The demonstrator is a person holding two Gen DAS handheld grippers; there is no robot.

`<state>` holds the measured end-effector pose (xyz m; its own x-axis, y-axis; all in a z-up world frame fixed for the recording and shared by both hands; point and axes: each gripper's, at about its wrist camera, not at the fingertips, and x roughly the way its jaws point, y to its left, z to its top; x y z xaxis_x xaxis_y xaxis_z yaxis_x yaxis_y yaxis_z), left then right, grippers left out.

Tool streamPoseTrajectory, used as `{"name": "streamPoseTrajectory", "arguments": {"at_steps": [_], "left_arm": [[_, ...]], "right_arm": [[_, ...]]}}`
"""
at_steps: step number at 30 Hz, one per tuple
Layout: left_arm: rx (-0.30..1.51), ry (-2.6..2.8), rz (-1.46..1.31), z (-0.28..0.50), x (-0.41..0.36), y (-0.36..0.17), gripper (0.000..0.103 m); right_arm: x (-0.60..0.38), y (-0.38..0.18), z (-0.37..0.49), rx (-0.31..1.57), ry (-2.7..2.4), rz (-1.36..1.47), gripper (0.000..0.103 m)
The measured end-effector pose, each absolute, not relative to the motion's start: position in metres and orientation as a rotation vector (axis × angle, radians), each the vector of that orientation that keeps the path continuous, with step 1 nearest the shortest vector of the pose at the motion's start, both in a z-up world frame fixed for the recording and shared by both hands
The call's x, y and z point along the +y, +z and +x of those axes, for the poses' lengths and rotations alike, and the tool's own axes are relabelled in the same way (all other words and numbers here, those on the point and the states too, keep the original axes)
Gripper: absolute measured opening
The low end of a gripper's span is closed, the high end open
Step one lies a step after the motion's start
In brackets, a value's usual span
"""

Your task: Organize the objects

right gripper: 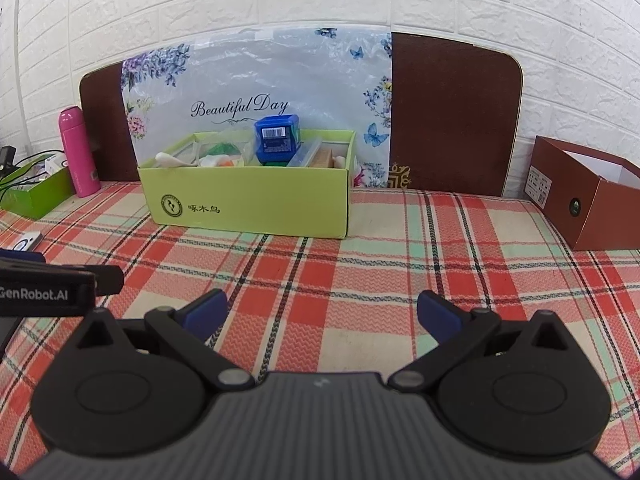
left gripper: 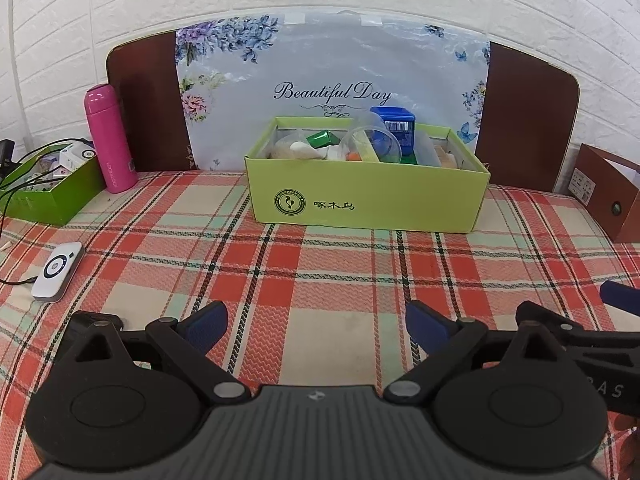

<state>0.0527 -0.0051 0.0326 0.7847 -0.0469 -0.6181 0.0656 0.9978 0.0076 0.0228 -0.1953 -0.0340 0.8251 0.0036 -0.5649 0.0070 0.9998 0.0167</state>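
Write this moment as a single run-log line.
left gripper: open, empty | right gripper: open, empty | green box: full, untouched | brown box: open at right

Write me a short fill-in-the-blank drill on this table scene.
1. The flask beside the small green box is ____.
2. The blue tin sits inside the ____ box.
3. Both the left tool and the right tool are ____.

Missing words: pink; light-green; open
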Motion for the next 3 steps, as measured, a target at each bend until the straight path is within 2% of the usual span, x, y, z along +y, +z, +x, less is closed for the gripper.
{"name": "streamPoseTrajectory", "arguments": {"at_steps": [3], "left_arm": [[0.662,-0.060,0.037,0.0520,-0.0057,0.0332,0.099]], "right_arm": [[-0.1943,-0.0352,0.0228,0.606,-0.001,0.019,0.103]]}}
